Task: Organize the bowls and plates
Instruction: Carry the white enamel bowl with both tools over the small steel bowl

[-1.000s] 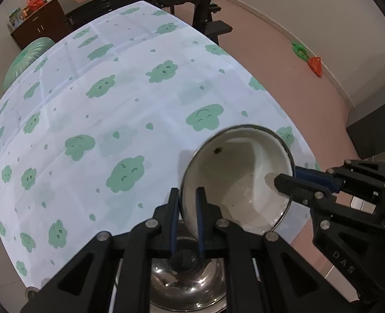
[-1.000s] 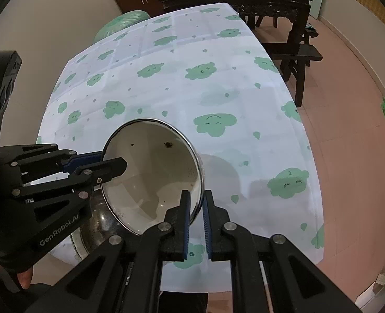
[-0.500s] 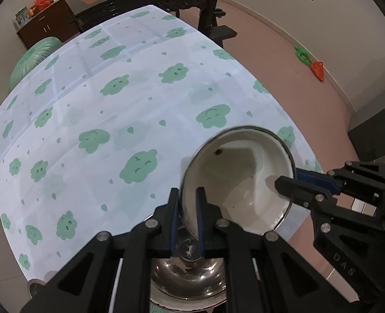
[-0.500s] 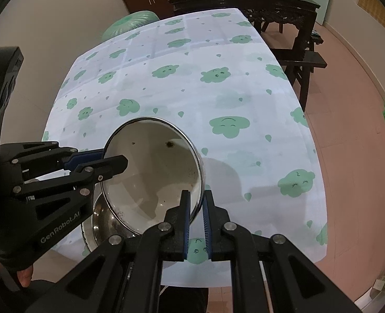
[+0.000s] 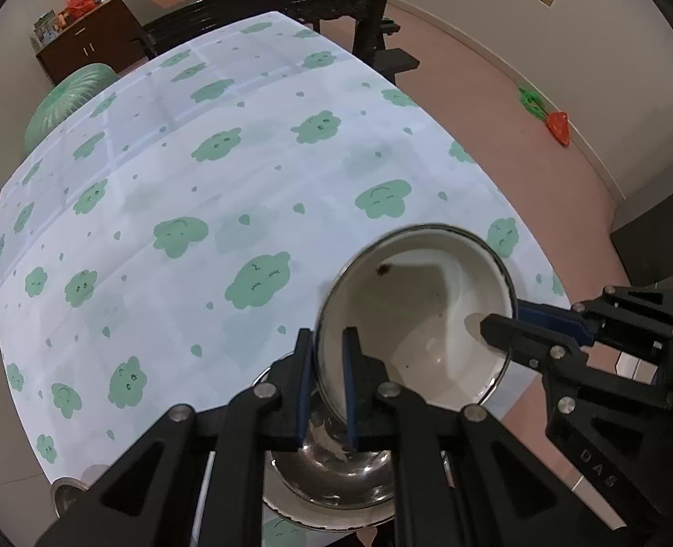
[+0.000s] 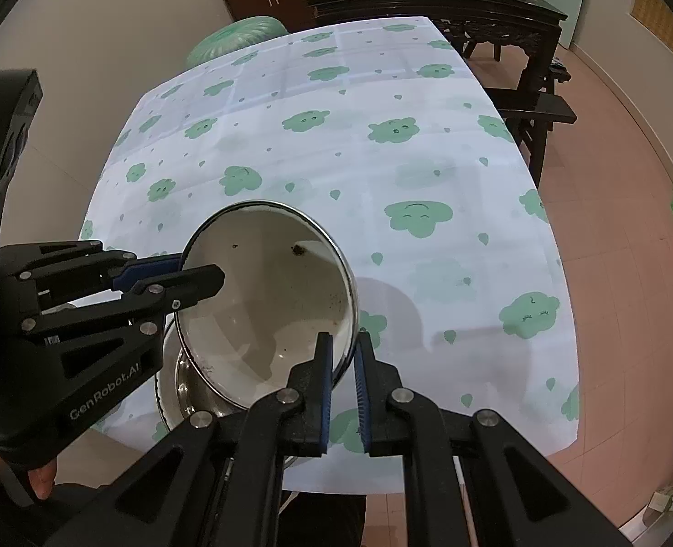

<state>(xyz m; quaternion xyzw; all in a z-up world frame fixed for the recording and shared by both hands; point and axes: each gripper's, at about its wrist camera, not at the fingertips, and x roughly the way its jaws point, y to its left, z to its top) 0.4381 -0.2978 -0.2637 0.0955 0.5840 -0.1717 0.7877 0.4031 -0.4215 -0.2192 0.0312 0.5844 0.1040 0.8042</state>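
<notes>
A counter (image 5: 245,173) draped in a green-cloud cloth is filling both views. Above its near edge, a white enamel bowl (image 5: 423,314) is hanging tilted over a steel bowl (image 5: 336,474). The left claw (image 5: 325,383) is pinching the white bowl's left rim; the right claw (image 6: 343,387) is clamping the opposite rim.

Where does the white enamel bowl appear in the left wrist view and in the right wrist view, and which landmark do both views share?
Left wrist view: the white enamel bowl is at lower right of centre, held on its rim by the left claw.
Right wrist view: the bowl is at lower left of centre, held by the right claw.
Shared landmark: the dark spot inside the bowl.
</notes>
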